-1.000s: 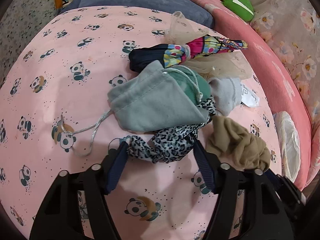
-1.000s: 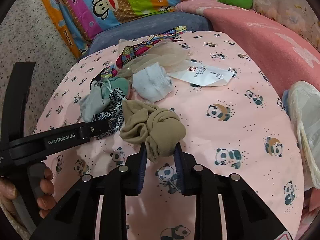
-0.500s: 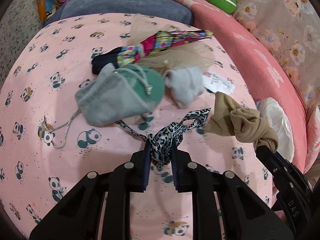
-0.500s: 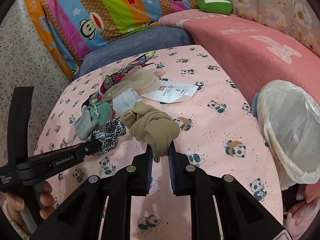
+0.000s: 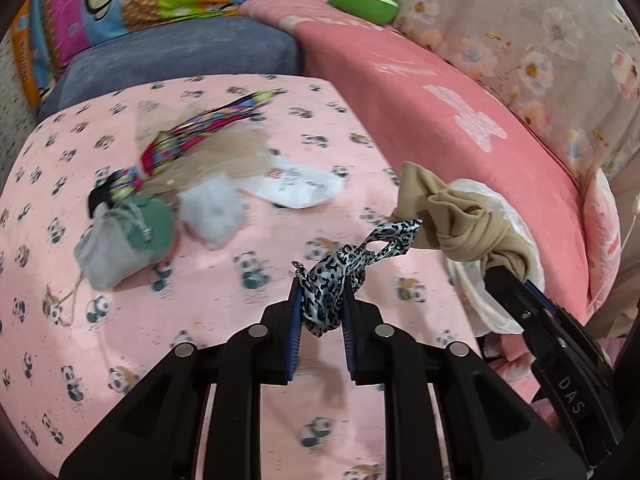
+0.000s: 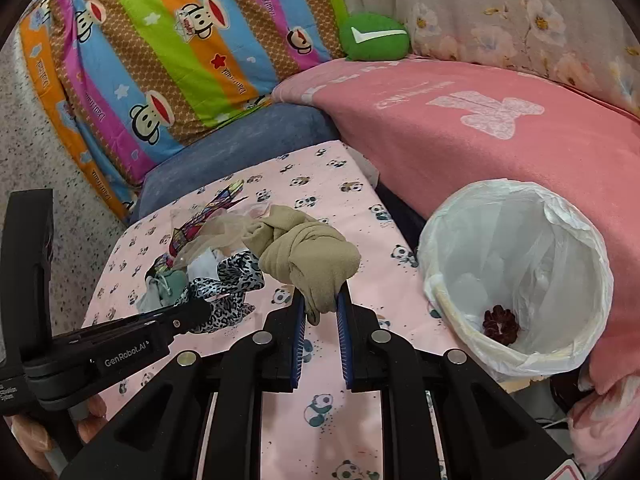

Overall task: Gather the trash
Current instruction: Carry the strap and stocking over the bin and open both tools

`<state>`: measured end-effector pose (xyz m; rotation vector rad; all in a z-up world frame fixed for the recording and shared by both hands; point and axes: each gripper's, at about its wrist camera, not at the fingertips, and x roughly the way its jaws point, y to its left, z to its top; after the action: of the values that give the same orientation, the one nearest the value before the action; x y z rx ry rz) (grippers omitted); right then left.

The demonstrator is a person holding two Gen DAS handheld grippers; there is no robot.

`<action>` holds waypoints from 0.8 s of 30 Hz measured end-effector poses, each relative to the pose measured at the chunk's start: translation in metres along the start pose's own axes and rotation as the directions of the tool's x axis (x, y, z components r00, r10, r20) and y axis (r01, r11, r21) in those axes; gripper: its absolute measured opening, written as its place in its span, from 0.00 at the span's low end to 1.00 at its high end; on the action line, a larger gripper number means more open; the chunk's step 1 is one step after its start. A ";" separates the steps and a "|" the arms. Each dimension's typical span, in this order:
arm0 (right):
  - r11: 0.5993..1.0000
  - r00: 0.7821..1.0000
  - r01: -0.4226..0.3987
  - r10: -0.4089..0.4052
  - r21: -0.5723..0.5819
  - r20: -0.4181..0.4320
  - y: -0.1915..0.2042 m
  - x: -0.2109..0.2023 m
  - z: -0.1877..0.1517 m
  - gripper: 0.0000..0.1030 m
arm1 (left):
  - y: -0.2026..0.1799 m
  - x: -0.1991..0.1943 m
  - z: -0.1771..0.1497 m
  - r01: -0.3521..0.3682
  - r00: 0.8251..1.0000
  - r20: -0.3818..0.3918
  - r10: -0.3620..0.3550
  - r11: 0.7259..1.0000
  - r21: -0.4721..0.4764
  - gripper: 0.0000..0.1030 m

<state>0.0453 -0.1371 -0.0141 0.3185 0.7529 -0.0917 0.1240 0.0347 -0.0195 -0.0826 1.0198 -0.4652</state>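
My left gripper (image 5: 322, 288) is shut on a leopard-print fabric strip (image 5: 340, 268) and holds it above the pink panda tablecloth (image 5: 240, 360). My right gripper (image 6: 322, 296) is shut on a knotted tan stocking (image 6: 308, 256), lifted off the table, left of the white-lined trash bin (image 6: 516, 276). The bin holds a dark red scrunchie (image 6: 500, 320). The tan stocking (image 5: 452, 216) also shows in the left wrist view, in front of the bin. The leopard strip (image 6: 228, 284) shows in the right wrist view.
On the table remain a grey-green drawstring pouch (image 5: 120, 240), a white sock (image 5: 212, 208), a paper receipt (image 5: 300, 188), a colourful fabric strip (image 5: 200, 132) and sheer beige fabric (image 5: 224, 156). A pink blanket (image 6: 480, 128) and a striped monkey pillow (image 6: 160, 52) lie behind.
Both grippers have lifted their items off the table and moved right toward the bin. The left gripper was open around the leopard strip a second ago and is now shut on it.
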 end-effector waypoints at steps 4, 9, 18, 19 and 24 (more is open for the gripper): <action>0.999 0.999 0.027 -0.028 0.044 0.025 -0.024 -0.012 0.004 0.14 | -0.035 0.001 0.006 0.025 1.000 0.007 -0.026 0.998 0.056 0.17; 0.992 0.996 0.060 -0.067 0.112 0.057 -0.061 -0.025 0.008 0.14 | -0.077 0.006 0.013 0.056 0.998 0.006 -0.057 0.990 0.126 0.17; 0.968 0.985 0.121 -0.145 0.220 0.098 -0.125 -0.047 0.011 0.14 | -0.139 0.024 0.019 0.114 0.994 -0.029 -0.110 0.973 0.203 0.17; 0.965 0.983 0.126 -0.152 0.229 0.100 -0.131 -0.049 0.011 0.14 | -0.145 0.026 0.020 0.118 0.993 -0.032 -0.114 0.970 0.214 0.17; 0.953 0.978 0.150 -0.183 0.265 0.105 -0.154 -0.054 0.010 0.14 | -0.172 0.034 0.020 0.144 0.990 -0.045 -0.137 0.956 0.256 0.18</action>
<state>-0.0176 -0.2881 -0.0091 0.4898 0.6395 -0.3687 0.0974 -0.1365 0.0119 0.0859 0.9747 -0.7280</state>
